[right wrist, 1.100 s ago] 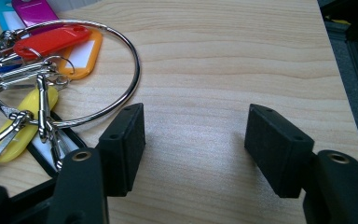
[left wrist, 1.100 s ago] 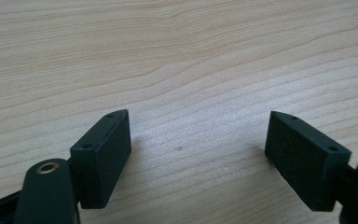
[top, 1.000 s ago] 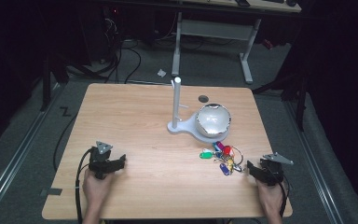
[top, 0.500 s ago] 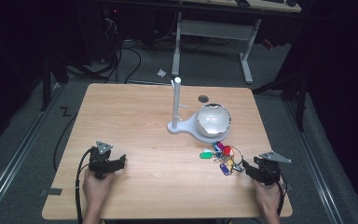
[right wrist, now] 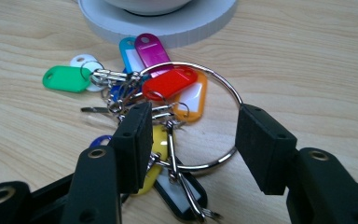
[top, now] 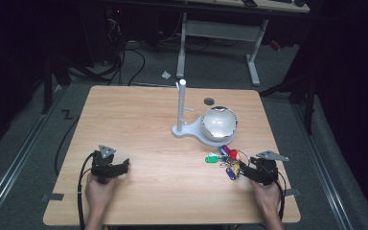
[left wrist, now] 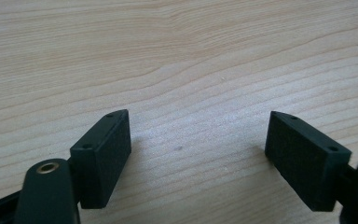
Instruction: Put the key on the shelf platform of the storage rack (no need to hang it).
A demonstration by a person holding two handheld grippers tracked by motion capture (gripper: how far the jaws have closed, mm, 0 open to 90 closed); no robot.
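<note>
Keys on a big wire ring lie on the table just in front of the white stand with its shiny bowl, near the right edge, and my right gripper is on them. Its jaws have just been closing and now sit about half open, one pad inside the tangle of tags and the other just outside the ring's wire, which runs between them, though neither pad presses on it yet. I judge the bunch light but floppy: the ring itself is stiff, thin and slick, while the plastic tags (red, orange, pink, blue, green, yellow, and a dark one nearest me) hang loose on small clips and will swing and clatter once lifted. The best hold, I think, is straight across the bare arc of wire on the right side, where nothing is threaded on; pinching a tag instead would let the rest dangle and twist. The pads should bite the wire squarely or it may roll out. The tags have white paper windows, but I can read no writing on any of them, and I see no brand anywhere. My left gripper rests low over bare wood on the left of the table, jaws spread wide with nothing between them.
</note>
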